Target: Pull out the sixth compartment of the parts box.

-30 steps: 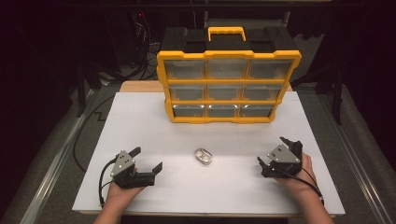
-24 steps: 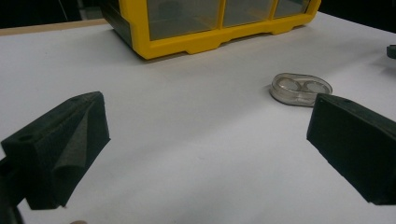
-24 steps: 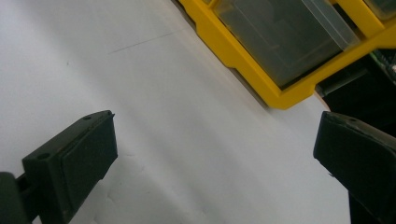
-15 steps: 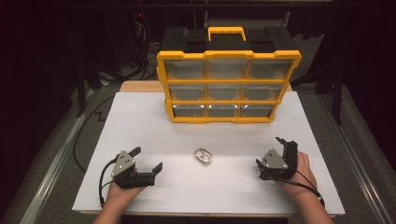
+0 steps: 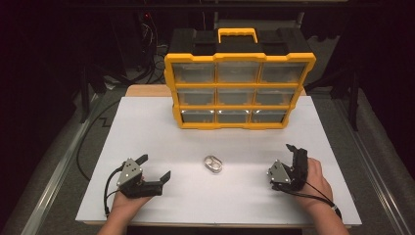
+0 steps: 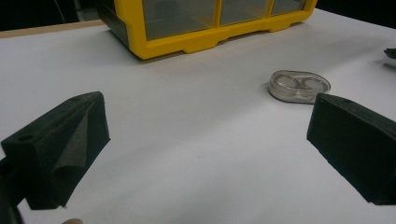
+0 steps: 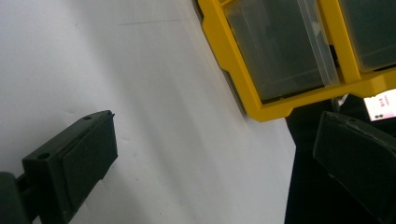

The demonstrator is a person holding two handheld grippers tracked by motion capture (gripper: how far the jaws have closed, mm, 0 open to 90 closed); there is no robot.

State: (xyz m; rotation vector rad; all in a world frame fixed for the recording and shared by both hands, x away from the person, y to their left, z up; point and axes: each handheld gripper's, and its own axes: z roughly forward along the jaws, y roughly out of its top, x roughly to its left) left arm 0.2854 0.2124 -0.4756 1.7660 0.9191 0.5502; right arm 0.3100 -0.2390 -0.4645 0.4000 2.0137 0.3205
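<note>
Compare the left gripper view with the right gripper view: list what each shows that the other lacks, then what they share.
Left gripper view alone: the small clear oval case lying flat on the white table, ahead of the left tongs and nearer their right-hand jaw; the jaws stand wide apart with nothing between them.

Right gripper view alone: a tilted picture with the right tongs open and empty, a close look at a clear drawer, and a small white label in the dark past the table edge.

Both: the white table top and the yellow organiser.

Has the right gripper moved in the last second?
Yes. The right gripper has turned on its side and slid slightly left, toward the small clear case, which lies where it did, as does the organizer.
</note>
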